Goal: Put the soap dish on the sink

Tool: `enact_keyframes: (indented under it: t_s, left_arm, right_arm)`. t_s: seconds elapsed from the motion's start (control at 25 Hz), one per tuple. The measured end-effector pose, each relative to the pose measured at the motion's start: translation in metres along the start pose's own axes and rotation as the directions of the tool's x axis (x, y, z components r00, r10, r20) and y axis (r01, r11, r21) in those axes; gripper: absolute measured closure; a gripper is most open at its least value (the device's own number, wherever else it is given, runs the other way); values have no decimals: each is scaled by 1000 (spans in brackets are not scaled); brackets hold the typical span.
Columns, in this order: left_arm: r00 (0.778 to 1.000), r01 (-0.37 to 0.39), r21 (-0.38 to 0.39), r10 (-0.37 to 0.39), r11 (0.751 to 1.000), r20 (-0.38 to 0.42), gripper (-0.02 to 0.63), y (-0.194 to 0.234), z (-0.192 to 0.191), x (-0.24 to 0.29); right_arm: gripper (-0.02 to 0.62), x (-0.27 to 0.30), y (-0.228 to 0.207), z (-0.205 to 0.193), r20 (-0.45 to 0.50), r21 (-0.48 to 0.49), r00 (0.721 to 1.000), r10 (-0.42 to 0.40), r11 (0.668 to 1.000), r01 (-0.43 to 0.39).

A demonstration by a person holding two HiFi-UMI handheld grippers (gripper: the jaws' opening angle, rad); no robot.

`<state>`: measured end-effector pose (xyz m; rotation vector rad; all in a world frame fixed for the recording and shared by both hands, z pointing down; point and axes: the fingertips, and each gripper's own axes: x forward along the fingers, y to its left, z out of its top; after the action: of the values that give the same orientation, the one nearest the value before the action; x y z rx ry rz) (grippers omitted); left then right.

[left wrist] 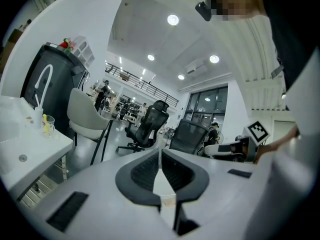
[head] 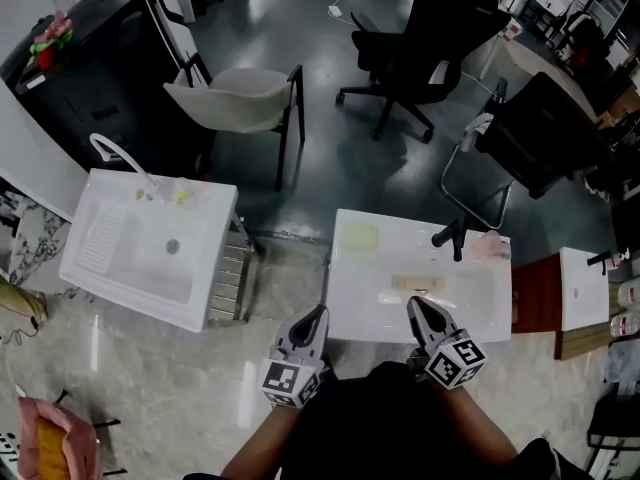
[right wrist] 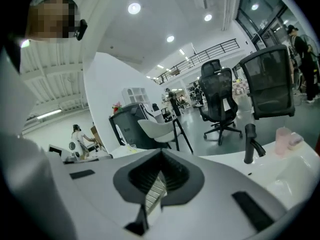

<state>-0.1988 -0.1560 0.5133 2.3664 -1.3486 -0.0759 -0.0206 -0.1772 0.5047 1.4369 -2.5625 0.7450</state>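
the soap dish (head: 418,285) lies flat on the sink (head: 350,303) toward its near edge, long axis running left to right along that edge, just beyond the tip of the right gripper (head: 416,306), closed and empty like the left gripper (head: 318,315).

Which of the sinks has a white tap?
The left sink, near the white chair. Its tap is white and curved, while the sink in front of the person has a black tap.
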Motion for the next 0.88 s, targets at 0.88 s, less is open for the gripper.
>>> enact_keyframes:
  t_s: [0.88]
  left_arm:
    - [991, -135, 159, 132, 978, 29, 584, -236, -62, -16]
  right_arm:
    - [595, -249, -118, 7, 120, -92, 992, -38, 995, 49]
